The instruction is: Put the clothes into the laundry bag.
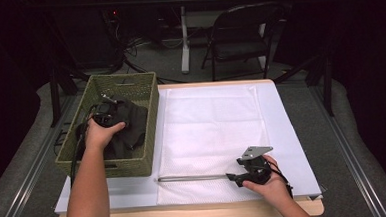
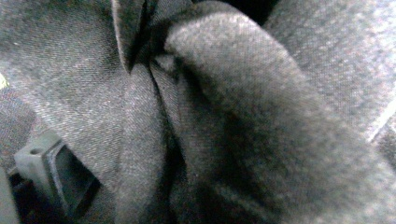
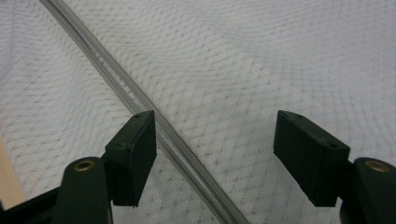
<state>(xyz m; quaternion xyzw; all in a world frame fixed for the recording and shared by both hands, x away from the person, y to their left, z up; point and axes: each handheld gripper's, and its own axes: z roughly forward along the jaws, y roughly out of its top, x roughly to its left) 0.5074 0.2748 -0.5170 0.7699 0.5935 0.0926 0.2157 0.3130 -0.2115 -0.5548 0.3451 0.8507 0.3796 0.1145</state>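
A woven green basket at the table's left holds dark grey clothing. My left gripper is down inside it, pressed into the cloth. One of its fingers shows at the far left and folds of cloth cover the other, so it looks open. A white mesh bag lies flat on the table's middle, with a zipper along its near edge. My right gripper rests at that zipper's right end. It stands open over the mesh, and the zipper runs past its left finger.
A white sheet covers the wooden table under the bag. Beyond the table stand a black folding chair and a white desk leg, with cables on the floor.
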